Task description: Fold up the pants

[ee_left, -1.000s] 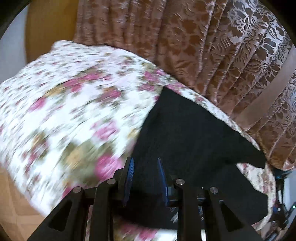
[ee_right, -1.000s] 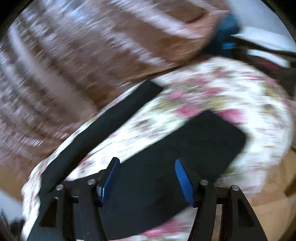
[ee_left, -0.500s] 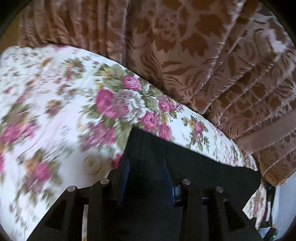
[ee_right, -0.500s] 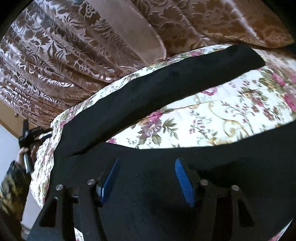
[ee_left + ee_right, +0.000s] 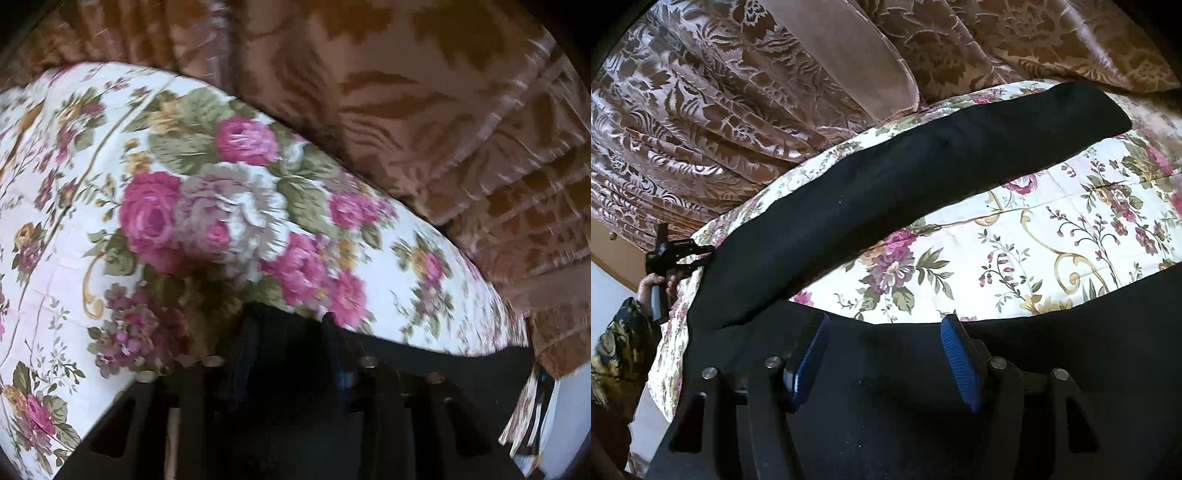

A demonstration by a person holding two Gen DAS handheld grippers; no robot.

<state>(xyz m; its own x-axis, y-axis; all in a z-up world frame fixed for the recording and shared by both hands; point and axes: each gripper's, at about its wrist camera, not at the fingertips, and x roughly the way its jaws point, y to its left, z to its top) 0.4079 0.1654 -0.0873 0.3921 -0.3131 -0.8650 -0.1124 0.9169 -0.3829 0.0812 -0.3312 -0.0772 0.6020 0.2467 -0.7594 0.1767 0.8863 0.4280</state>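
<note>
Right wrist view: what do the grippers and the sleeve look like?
Right gripper: black plastic linkage arms with silver pivot pins, ribbed blue pads on both fingers. Left gripper, seen far off: black body on a dark handle. Sleeve: dark fabric with a gold floral pattern. No cables visible.

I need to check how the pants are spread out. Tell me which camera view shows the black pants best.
The right wrist view. There the black pants lie sharp on the floral bedspread, one leg stretching away whole, the other running off to the right. The left wrist view is blurred and shows only a dark strip of the pants by the gripper.
</note>
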